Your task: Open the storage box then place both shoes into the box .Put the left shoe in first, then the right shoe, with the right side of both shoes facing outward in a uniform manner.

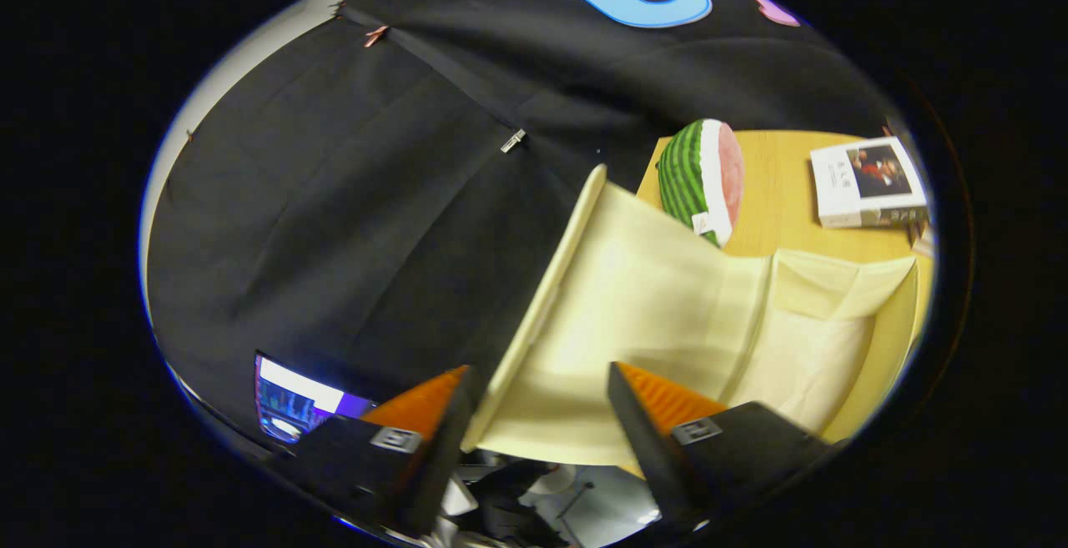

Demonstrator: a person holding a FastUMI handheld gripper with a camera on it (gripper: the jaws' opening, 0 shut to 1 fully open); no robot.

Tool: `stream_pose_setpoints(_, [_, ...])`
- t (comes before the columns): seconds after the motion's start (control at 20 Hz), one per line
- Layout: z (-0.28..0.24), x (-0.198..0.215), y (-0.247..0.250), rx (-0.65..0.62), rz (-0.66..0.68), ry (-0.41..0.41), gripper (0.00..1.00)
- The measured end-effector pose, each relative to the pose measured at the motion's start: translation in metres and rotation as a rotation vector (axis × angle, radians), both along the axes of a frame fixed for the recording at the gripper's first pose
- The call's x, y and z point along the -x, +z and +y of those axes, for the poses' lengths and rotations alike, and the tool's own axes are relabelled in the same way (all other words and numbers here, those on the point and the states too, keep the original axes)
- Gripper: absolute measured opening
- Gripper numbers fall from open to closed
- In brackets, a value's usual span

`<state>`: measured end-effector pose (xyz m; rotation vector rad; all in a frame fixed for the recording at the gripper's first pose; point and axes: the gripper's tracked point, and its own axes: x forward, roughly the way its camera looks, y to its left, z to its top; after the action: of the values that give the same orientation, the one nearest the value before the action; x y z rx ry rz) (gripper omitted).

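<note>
A cream fabric storage box (822, 356) sits on a wooden table (776, 198), and its lid (634, 298) is swung up and stands on edge. My gripper (538, 373) is open, with the lid's free rim (534, 314) running down between the fingers. One finger lies on the lid's outer side, close to the rim. The other finger (659, 402) lies over the lid's inner face, with a wide gap left between the two. The box's pale inside shows just beyond the lid.
A watermelon-slice cushion (701, 181) stands on the table right behind the raised lid. A white book (868, 181) lies farther along the table. The black cloth wall hangs beside the lid. A lit screen (292, 406) glows beside the outer finger.
</note>
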<state>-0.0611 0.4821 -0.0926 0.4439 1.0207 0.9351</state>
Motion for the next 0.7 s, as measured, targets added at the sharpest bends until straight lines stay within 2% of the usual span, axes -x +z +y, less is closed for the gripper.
stream_pose_setpoints(0.05, [-0.01,-0.008,0.003,0.01,-0.045,-0.011,0.97])
stream_pose_setpoints(0.2, [-0.04,-0.023,0.02,0.018,-0.134,-0.069,0.98])
stream_pose_setpoints(0.4, [-0.108,-0.059,0.027,0.043,-0.194,-0.202,0.98])
stream_pose_setpoints(0.65, [-0.214,-0.096,0.008,0.175,-0.286,-0.363,0.98])
stream_pose_setpoints(0.7, [-0.236,-0.093,0.009,0.212,-0.306,-0.391,0.98])
